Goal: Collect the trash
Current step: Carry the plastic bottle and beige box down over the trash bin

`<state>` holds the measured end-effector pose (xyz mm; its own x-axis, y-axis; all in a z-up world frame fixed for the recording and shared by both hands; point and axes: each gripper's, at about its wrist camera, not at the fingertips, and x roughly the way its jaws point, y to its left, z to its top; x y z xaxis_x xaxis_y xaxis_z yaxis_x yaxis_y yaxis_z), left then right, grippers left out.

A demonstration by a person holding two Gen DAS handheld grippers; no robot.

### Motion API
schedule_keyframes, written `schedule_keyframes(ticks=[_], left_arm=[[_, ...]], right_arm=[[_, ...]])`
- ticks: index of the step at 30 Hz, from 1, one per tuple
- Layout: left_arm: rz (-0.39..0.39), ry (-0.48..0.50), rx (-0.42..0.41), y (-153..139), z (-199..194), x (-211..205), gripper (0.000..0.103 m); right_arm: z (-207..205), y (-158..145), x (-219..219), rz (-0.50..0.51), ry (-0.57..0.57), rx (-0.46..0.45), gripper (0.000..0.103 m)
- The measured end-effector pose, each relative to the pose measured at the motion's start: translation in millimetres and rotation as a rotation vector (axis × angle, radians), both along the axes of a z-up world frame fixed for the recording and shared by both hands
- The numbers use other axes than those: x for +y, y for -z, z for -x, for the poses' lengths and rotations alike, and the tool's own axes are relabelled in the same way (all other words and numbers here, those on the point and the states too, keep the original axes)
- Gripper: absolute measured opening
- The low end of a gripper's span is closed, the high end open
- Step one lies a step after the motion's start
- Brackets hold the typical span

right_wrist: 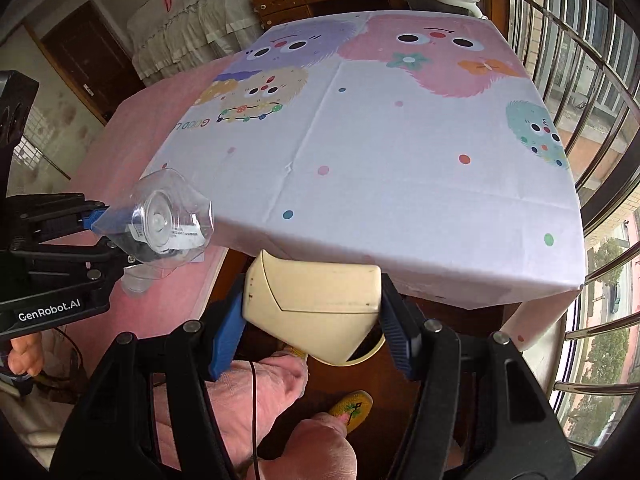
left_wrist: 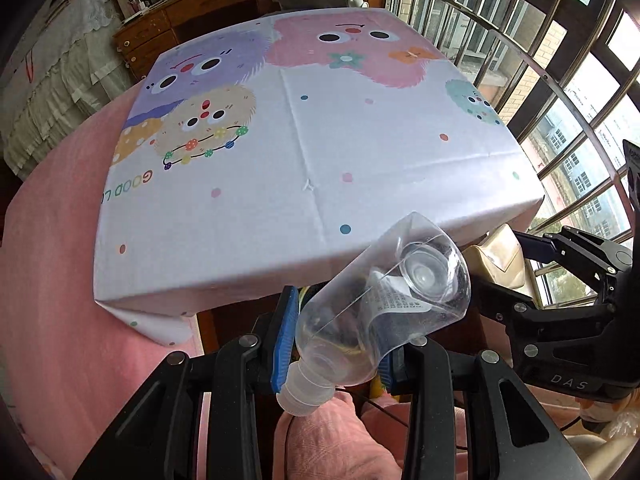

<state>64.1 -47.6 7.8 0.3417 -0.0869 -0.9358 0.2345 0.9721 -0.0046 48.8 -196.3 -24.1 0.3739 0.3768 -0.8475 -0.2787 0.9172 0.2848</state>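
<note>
A clear crushed plastic bottle (left_wrist: 380,312) with a white cap is clamped between the blue pads of my left gripper (left_wrist: 336,344), its base pointing toward the table. The right wrist view has the same bottle (right_wrist: 168,220) at the left, held by that gripper. My right gripper (right_wrist: 312,328) is shut on a cream-coloured carton (right_wrist: 316,300), held below the front edge of the table (right_wrist: 400,184). From the left wrist view the carton (left_wrist: 500,256) peeks out at the right, in front of the right gripper's black body.
The table (left_wrist: 312,184) wears a white cloth printed with fuzzy cartoon faces. A pink bedspread (left_wrist: 48,280) lies to its left. Barred windows (left_wrist: 560,80) run along the right. A wooden dresser (left_wrist: 160,28) stands behind. The person's pink-trousered knees (right_wrist: 280,400) and a yellow slipper (right_wrist: 352,408) are below.
</note>
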Motion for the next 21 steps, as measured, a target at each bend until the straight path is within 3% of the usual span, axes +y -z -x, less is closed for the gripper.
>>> schedule_keyframes(ticks=[10, 21], left_arm=[[-0.009, 0.018, 0.097, 39, 44, 4, 0.035], [0.047, 0.053, 0.178, 120, 57, 8, 0.035]], right_arm=[[46, 46, 6, -0.026, 0.044, 0.108, 0.058], [55, 140, 18, 0.016, 0.173, 0.236, 0.059]])
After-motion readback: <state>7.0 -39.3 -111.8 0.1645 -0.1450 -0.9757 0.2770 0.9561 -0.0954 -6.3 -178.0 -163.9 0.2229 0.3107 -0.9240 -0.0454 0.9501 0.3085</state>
